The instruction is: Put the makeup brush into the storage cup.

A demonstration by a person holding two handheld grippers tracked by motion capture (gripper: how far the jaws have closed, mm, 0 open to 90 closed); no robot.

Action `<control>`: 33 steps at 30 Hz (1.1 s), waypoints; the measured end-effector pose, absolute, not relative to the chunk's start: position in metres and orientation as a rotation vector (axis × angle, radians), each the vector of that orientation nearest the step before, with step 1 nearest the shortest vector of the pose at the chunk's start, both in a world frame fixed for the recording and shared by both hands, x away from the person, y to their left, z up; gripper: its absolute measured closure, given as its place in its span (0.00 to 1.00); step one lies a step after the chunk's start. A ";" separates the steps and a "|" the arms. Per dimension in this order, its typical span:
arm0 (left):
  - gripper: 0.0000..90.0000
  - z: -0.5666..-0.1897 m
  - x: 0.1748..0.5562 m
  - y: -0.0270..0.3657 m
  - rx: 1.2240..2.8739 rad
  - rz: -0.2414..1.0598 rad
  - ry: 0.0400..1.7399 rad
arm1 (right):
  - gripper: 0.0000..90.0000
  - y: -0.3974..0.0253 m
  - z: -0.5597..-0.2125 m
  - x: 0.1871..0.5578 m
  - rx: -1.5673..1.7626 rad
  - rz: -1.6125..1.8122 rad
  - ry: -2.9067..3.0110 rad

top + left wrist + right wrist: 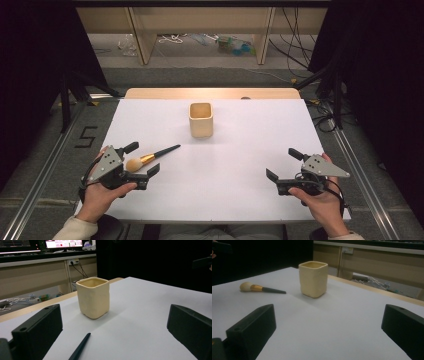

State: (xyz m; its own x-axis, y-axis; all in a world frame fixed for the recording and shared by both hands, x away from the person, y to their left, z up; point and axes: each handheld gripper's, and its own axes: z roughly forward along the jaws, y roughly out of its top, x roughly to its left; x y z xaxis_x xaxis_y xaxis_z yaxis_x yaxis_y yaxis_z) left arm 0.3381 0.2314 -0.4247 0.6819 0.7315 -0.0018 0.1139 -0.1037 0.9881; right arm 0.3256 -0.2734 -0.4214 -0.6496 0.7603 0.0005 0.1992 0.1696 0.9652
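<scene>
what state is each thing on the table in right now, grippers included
makeup brush: lying flat on the table, between the left gripper's open jaws, not gripped
square cream cup: upright, open top, nothing seen inside
left gripper: open, jaws either side of the brush head
right gripper: open, holding nothing, apart from both things
white table: bearing the cup and the brush
</scene>
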 end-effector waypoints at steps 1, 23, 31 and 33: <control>0.00 -0.425 0.338 0.231 1.617 0.601 0.705 | 0.01 -0.273 -0.421 0.326 0.904 1.499 1.960; 0.00 -0.415 0.379 0.226 1.632 0.626 0.702 | 0.01 -0.275 -0.421 0.326 0.887 1.480 1.953; 0.00 -0.413 0.388 0.225 1.641 0.634 0.696 | 0.01 -0.275 -0.421 0.327 0.889 1.478 1.953; 0.00 -0.412 0.391 0.225 1.642 0.637 0.696 | 0.01 -0.275 -0.421 0.327 0.889 1.477 1.953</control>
